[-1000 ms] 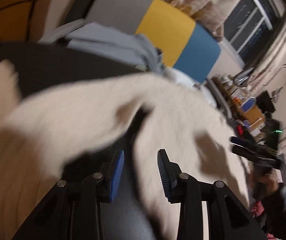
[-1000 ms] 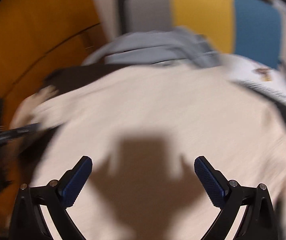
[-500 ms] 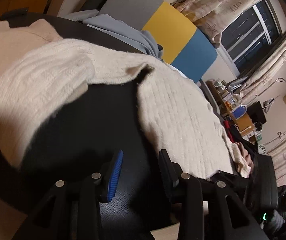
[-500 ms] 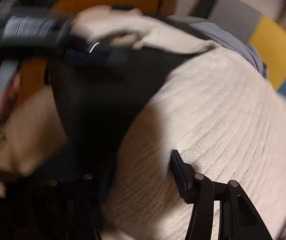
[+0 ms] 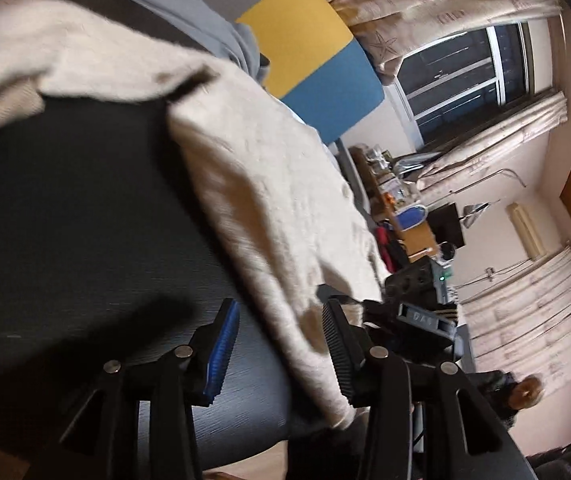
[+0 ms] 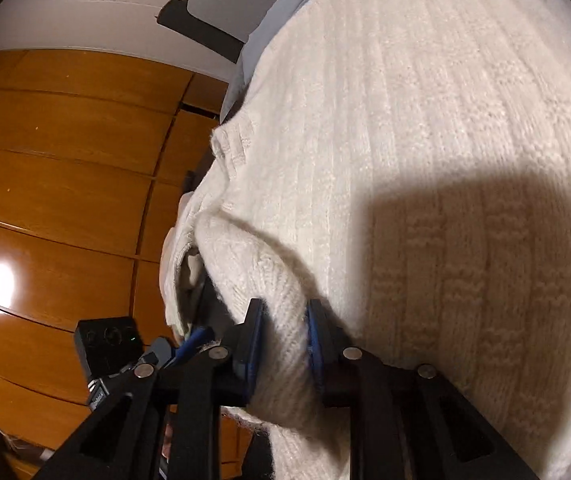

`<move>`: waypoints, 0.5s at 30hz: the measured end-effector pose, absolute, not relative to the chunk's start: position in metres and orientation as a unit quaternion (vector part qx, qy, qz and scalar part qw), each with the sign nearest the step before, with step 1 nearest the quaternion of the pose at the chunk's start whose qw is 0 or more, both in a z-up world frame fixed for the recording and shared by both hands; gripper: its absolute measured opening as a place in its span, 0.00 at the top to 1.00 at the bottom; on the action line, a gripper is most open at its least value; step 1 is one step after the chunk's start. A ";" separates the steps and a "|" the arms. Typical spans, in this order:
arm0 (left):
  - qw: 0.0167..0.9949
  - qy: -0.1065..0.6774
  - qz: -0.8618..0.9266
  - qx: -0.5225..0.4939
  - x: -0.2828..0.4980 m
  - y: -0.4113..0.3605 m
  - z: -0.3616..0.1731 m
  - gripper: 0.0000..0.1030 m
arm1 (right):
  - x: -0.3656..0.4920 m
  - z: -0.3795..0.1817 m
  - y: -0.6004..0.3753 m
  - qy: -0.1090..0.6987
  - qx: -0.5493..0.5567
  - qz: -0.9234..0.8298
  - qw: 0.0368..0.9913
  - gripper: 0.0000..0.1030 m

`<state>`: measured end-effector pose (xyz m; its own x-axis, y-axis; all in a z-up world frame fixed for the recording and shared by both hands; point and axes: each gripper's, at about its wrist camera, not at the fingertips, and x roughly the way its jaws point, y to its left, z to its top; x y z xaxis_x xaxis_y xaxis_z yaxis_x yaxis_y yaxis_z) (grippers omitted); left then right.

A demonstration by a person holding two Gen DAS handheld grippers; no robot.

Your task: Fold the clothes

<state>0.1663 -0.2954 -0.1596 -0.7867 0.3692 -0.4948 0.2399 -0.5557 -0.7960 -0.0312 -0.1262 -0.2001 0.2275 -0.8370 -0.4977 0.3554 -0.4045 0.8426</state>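
A cream knit sweater [image 5: 269, 184] lies spread over a dark surface [image 5: 65, 220]. Its near edge runs between the fingers of my left gripper [image 5: 281, 352]. Those jaws are opening, and the blue pads stand clear of the knit on both sides. In the right wrist view the sweater [image 6: 425, 120] fills most of the picture. My right gripper [image 6: 281, 344] is closing on a rolled fold at the sweater's edge, both pads pressed into the wool. The left gripper's blue pad [image 6: 195, 340] shows just left of it.
A light blue garment [image 5: 189, 12] is heaped behind the sweater, against a grey, yellow and blue panel [image 5: 305, 40]. Orange wooden panelling [image 6: 65, 160] fills the left. Past the sweater are a cluttered desk [image 5: 397, 208], a curtained window [image 5: 465, 80] and a person [image 5: 525, 392].
My right gripper came down from wide open over the sweater, rolled, and closed on a fold at its edge. My left gripper slid across the dark surface to the sweater's edge and widened.
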 end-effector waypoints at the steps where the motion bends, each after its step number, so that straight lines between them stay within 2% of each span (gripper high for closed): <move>1: 0.043 -0.478 0.816 -0.323 0.161 -0.294 -0.161 0.57 | -0.030 -0.200 -0.125 -0.201 0.596 -0.587 0.509 0.80; 5: 0.063 -0.503 0.803 -0.312 0.140 -0.288 -0.160 0.56 | -0.032 -0.205 -0.116 -0.227 0.593 -0.569 0.523 0.80; 11: 0.042 -0.487 0.806 -0.335 0.111 -0.281 -0.163 0.57 | -0.038 -0.206 -0.104 -0.250 0.585 -0.559 0.531 0.77; 12: 0.039 -0.488 0.804 -0.337 0.109 -0.280 -0.164 0.58 | -0.034 -0.204 -0.103 -0.249 0.586 -0.560 0.529 0.74; 14: 0.040 -0.494 0.800 -0.338 0.104 -0.280 -0.167 0.58 | -0.033 -0.188 -0.103 -0.242 0.582 -0.570 0.527 0.61; 15: 0.039 -0.499 0.797 -0.338 0.103 -0.280 -0.169 0.61 | -0.032 -0.182 -0.102 -0.237 0.574 -0.580 0.528 0.47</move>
